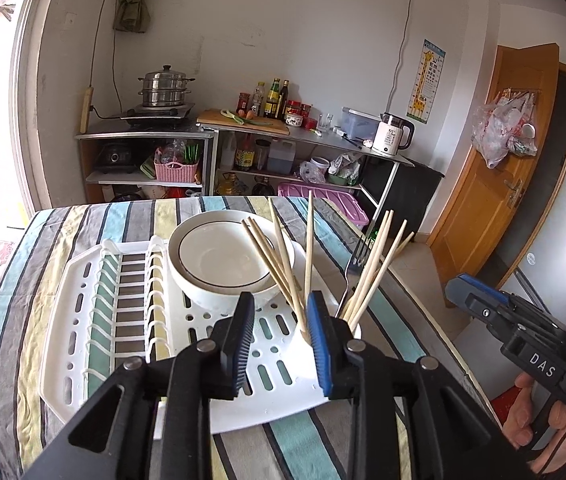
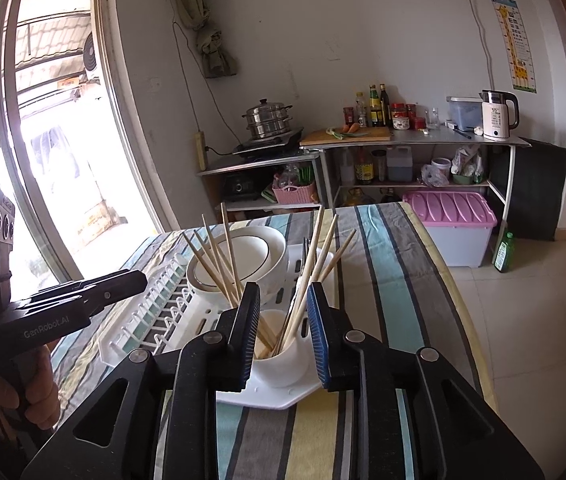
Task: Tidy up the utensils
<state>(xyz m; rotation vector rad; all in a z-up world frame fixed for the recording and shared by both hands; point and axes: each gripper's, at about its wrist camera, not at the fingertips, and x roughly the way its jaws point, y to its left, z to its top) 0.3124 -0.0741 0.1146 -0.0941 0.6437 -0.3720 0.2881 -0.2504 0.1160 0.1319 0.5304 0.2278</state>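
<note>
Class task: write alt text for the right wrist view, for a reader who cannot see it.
An open right gripper points at a white cup of chopsticks on a white rack, nothing between its jaws. Bowls sit behind; the left gripper is at left.

a lived-in home kitchen. against the far wall a steel steamer pot (image 2: 268, 118) sits on a single burner, and to its right a cutting board (image 2: 345, 135) with vegetables lies on a metal counter beside sauce bottles (image 2: 377, 106) and a white electric kettle (image 2: 498, 114). shelves below hold oil jugs and a pink basket (image 2: 294, 193). near, a table under a striped cloth (image 2: 387, 264) carries a white dish rack (image 1: 83, 304) with bowls. a child's giraffe chart (image 2: 517, 42) hangs far right.
</note>
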